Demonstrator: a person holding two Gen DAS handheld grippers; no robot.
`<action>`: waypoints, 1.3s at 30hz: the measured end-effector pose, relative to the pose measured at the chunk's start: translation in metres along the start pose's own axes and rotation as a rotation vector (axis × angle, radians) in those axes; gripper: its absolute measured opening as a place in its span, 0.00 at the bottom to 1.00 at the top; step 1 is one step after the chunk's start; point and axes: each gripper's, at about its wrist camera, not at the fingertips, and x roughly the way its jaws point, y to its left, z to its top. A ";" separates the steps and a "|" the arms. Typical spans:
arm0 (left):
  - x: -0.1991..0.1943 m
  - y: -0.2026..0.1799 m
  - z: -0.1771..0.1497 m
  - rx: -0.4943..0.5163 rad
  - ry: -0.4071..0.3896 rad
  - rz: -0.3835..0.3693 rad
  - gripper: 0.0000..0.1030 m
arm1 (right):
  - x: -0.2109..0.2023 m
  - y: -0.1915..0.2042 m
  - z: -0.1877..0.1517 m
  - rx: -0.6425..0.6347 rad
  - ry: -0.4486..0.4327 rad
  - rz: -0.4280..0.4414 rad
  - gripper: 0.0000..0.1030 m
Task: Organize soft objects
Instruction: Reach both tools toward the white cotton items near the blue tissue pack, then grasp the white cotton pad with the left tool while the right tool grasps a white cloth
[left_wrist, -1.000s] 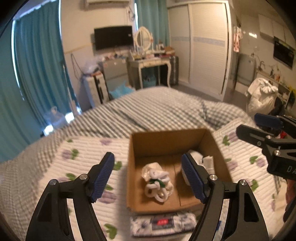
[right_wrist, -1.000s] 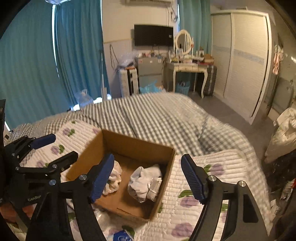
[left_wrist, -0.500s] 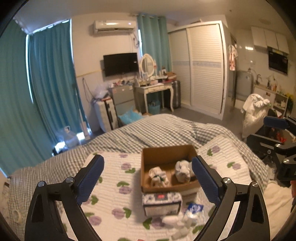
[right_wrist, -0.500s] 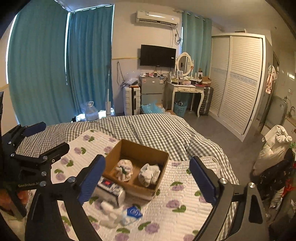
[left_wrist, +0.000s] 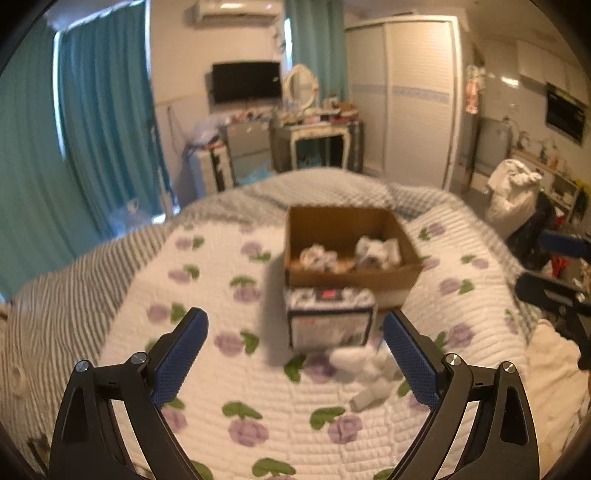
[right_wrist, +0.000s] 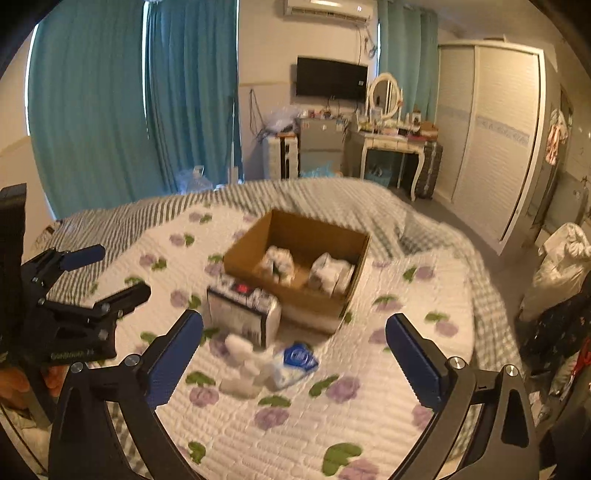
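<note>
A brown cardboard box (left_wrist: 354, 275) (right_wrist: 295, 295) sits on the flowered quilt with two white soft bundles (left_wrist: 317, 255) (left_wrist: 378, 249) inside. A printed tissue pack (left_wrist: 330, 321) (right_wrist: 242, 312) stands against the box's near side. White soft pieces (left_wrist: 364, 363) (right_wrist: 243, 363) and a blue-and-white packet (right_wrist: 297, 360) lie on the quilt in front of it. My left gripper (left_wrist: 295, 350) is open and empty, held back above the quilt. My right gripper (right_wrist: 293, 350) is open and empty, above the loose pieces. Each gripper shows at the edge of the other's view.
The white quilt with purple flowers (left_wrist: 221, 387) lies over a grey checked bedspread (right_wrist: 155, 214). Beyond the bed stand teal curtains (right_wrist: 110, 110), a dressing table (right_wrist: 388, 140), a wardrobe (right_wrist: 491, 136) and a white laundry bag (left_wrist: 513, 192).
Both grippers have pulled back and away from the box, then come slightly lower and nearer. The tissue pack and loose pieces in front of the box have come into view. Both stay open.
</note>
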 end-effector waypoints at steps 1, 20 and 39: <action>0.005 0.001 -0.006 -0.005 0.012 0.000 0.95 | 0.009 0.001 -0.007 0.002 0.020 0.006 0.97; 0.102 0.013 -0.071 0.023 0.178 0.054 0.94 | 0.173 0.044 -0.100 -0.040 0.374 0.125 0.77; 0.112 0.024 -0.086 -0.019 0.221 0.009 0.94 | 0.198 0.056 -0.112 -0.009 0.423 0.131 0.30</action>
